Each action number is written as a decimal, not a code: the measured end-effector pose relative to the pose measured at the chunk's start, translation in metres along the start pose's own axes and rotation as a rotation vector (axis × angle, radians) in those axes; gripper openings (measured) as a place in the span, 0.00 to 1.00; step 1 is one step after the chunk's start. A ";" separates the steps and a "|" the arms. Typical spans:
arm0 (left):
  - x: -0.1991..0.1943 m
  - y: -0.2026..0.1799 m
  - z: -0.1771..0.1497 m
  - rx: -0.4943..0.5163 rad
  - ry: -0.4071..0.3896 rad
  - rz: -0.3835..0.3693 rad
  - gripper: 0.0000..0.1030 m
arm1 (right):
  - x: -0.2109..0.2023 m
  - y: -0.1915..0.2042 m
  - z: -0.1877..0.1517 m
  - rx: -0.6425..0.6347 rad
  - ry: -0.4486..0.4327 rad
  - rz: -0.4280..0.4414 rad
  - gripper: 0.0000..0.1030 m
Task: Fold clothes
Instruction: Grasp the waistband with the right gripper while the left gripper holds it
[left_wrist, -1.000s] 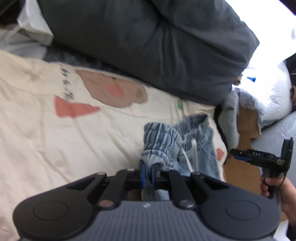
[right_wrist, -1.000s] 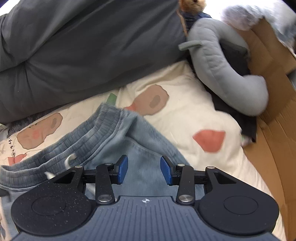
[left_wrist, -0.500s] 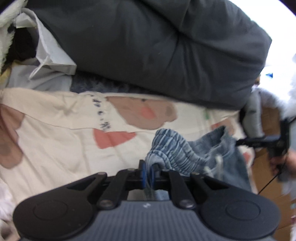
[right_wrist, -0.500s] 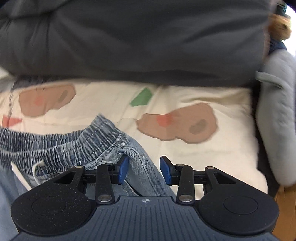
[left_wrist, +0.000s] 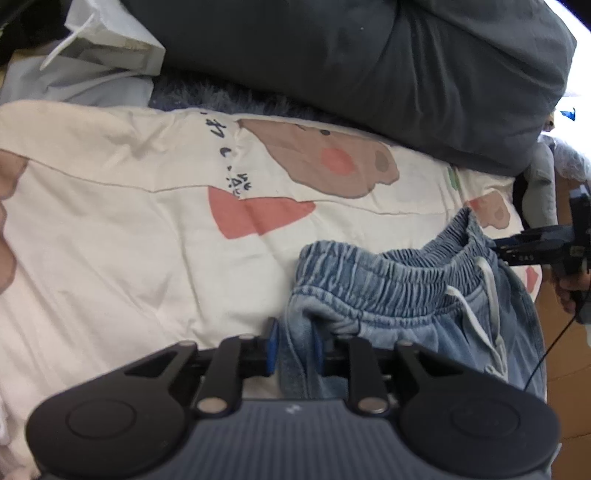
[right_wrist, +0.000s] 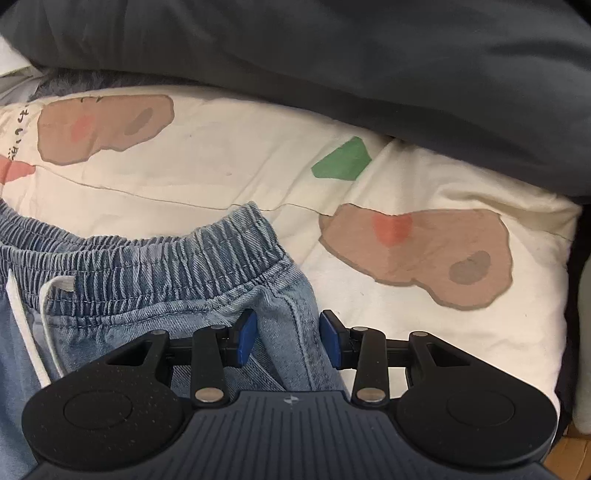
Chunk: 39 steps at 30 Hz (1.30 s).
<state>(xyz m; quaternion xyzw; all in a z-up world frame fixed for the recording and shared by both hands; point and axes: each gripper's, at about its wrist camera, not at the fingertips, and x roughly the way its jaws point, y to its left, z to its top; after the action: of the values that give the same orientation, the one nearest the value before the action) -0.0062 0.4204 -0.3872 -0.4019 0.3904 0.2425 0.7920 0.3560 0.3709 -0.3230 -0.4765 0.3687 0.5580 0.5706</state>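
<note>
Light blue jeans (left_wrist: 388, 280) with an elastic waistband and a white drawstring (left_wrist: 487, 295) lie on a cream printed bed sheet (left_wrist: 110, 240). My left gripper (left_wrist: 294, 350) is shut on a thick fold of denim at the waistband's left corner, and the denim fills the gap. In the right wrist view the jeans (right_wrist: 166, 280) spread to the left. My right gripper (right_wrist: 288, 339) is open, its blue pads on either side of the right side seam below the waistband. In the left wrist view the right gripper (left_wrist: 498, 246) sits at the waistband's far end, held by a hand (left_wrist: 569, 295).
A bulky dark grey duvet (left_wrist: 369, 66) lies along the far side of the sheet (right_wrist: 221, 166). A white bag (left_wrist: 110, 37) sits at the far left. A grey plush toy (left_wrist: 541, 192) and brown cardboard (left_wrist: 569, 350) border the bed's right edge.
The waistband went from bunched up to stretched out flat between both grippers. My left jaws stand wider apart on the denim than before. The right gripper swung onto the right side seam.
</note>
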 end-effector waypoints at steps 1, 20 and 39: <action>0.001 0.000 0.000 -0.003 0.001 -0.004 0.24 | 0.001 0.000 0.000 -0.009 -0.003 0.005 0.44; -0.015 0.025 0.001 -0.209 -0.040 -0.155 0.25 | -0.035 -0.017 0.027 -0.133 0.036 0.100 0.44; 0.009 0.016 -0.001 -0.213 -0.024 -0.129 0.06 | 0.003 0.012 0.018 -0.180 0.087 0.045 0.13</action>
<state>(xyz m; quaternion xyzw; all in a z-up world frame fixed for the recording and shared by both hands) -0.0127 0.4291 -0.4027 -0.5050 0.3262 0.2358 0.7635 0.3424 0.3877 -0.3226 -0.5415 0.3519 0.5802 0.4962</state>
